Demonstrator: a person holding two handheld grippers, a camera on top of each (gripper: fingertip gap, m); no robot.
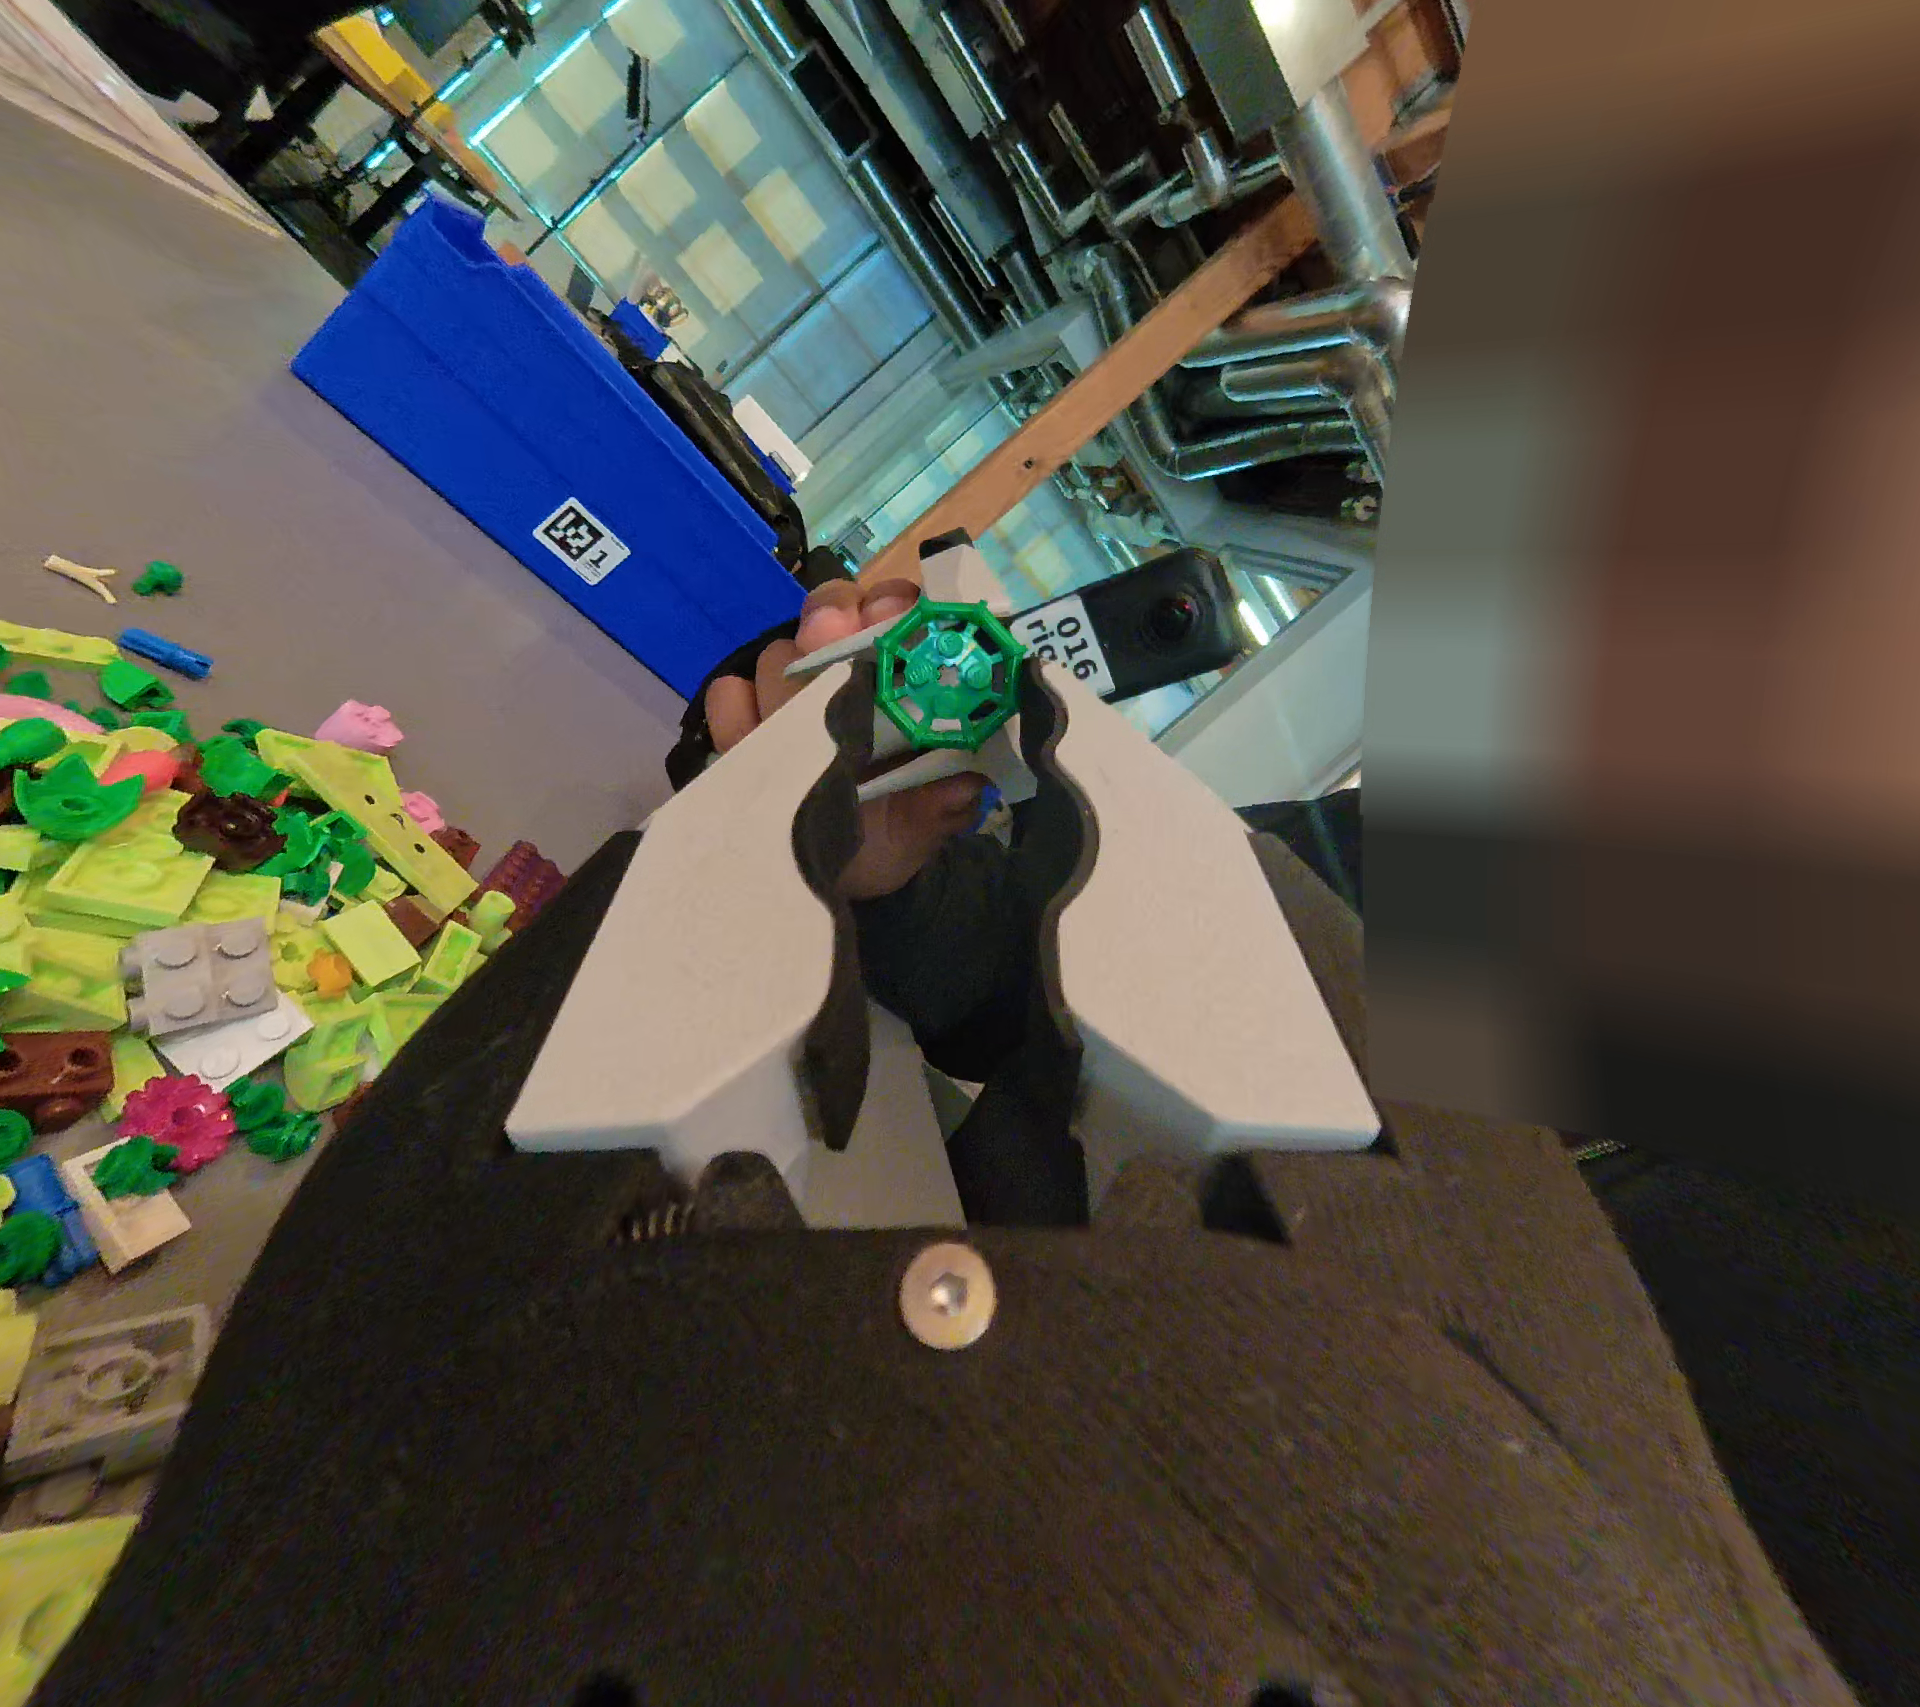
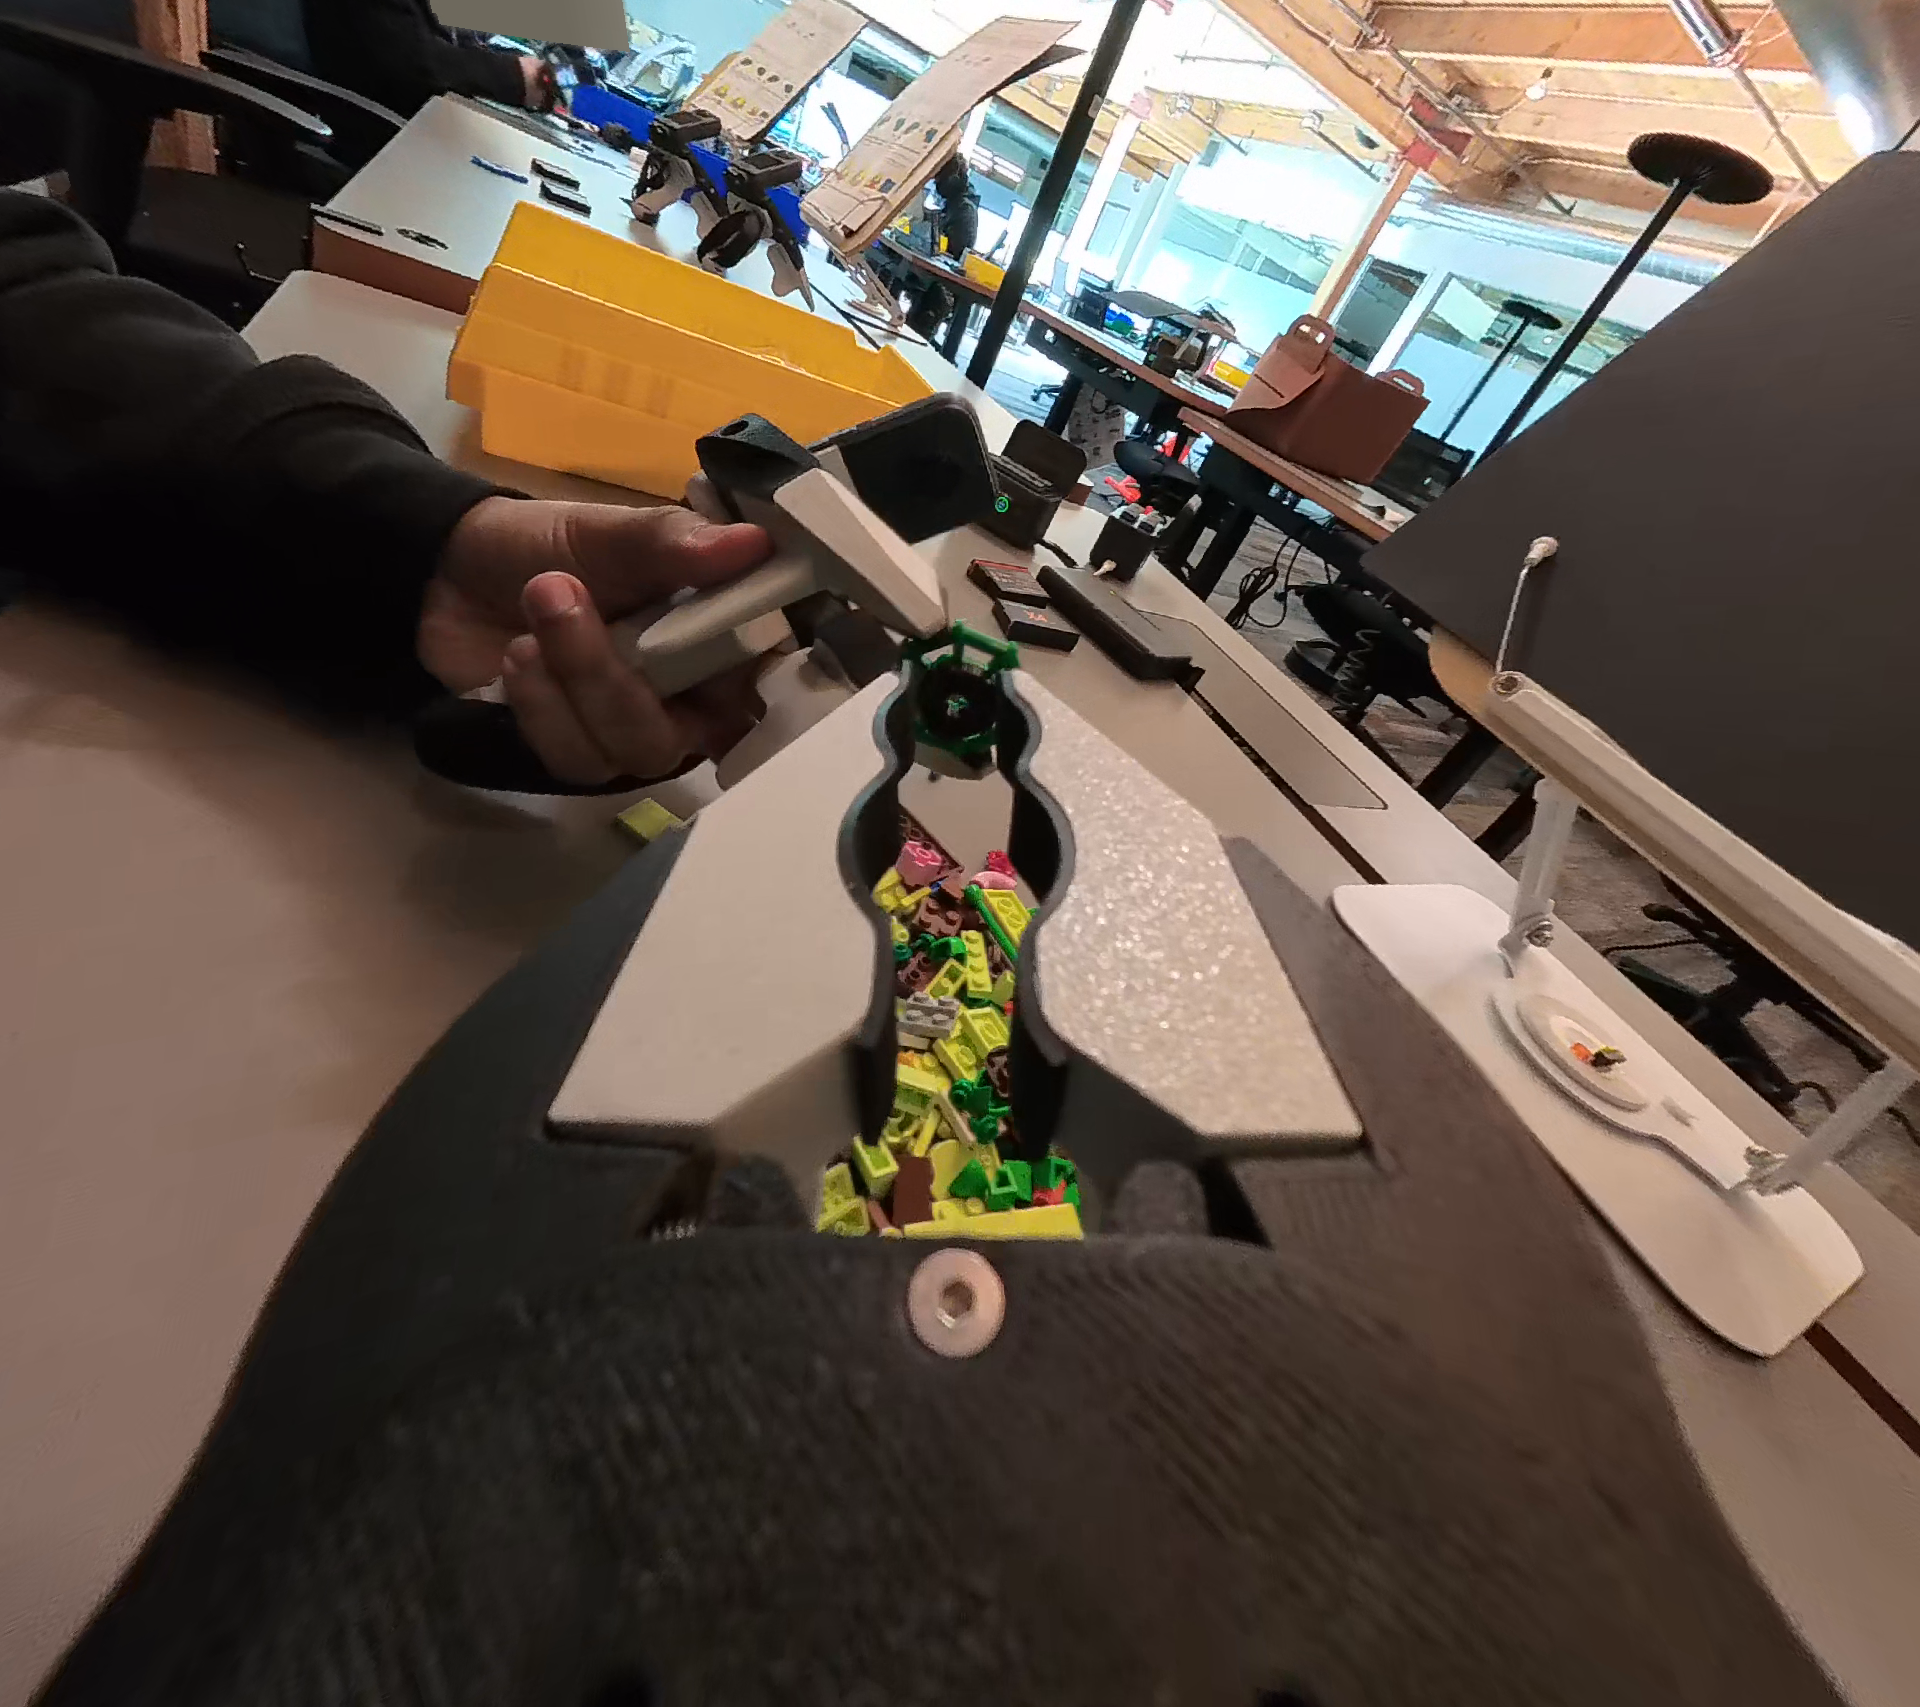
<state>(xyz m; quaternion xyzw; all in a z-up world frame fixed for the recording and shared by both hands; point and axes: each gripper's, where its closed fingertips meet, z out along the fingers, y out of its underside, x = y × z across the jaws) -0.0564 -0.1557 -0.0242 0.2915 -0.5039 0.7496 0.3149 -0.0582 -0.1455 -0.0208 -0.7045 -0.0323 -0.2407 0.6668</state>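
The left gripper [image 1: 940,701] and the right gripper [image 2: 956,701] meet tip to tip in the air, and both have the same green wheel piece [image 1: 940,672] between their tips. It is round, with spokes like a small web. The left jaws are almost closed and pinch the piece at their very ends. The right jaws are also nearly closed, with the piece wedged between their tips; the rest of the gap behind it stays clear. Through that gap, below the right jaws, lies a pile of toy bricks [image 2: 951,1044], mostly lime green with some brown, pink and grey. A hand [image 2: 582,608] holds the left gripper's handle, off to the left of the right jaws. A blue bin [image 1: 540,431] sits on the table [image 1: 208,410] beyond the left jaws, and yellow bins [image 2: 644,358] sit far past the right jaws.
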